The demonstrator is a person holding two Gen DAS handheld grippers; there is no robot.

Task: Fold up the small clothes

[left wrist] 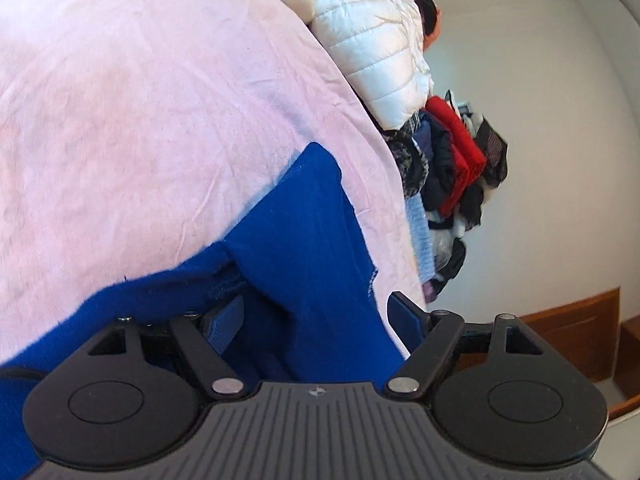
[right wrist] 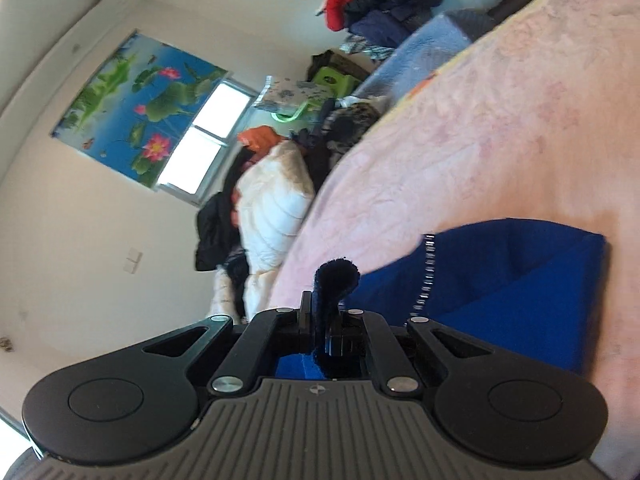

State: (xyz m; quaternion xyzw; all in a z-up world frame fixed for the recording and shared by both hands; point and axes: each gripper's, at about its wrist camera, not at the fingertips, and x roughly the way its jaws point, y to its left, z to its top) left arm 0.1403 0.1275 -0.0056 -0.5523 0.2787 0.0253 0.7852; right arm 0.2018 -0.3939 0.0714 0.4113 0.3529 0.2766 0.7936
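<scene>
A blue garment (left wrist: 304, 248) lies on the pink bedsheet (left wrist: 140, 120), partly folded, with a flap rising to a point. My left gripper (left wrist: 316, 316) is open; its jaws stand wide apart with the blue cloth between them, not pinched. In the right wrist view the same blue garment (right wrist: 512, 280) lies on the pink sheet (right wrist: 480, 140). My right gripper (right wrist: 324, 320) is shut on a dark blue edge of the garment, which sticks up between the jaws.
A white puffer jacket (left wrist: 372, 40) and a heap of red and dark clothes (left wrist: 452, 164) lie along the bed's far edge. A wooden cabinet (left wrist: 572, 328) stands by the white wall. A window and lotus poster (right wrist: 140, 108) are on the wall.
</scene>
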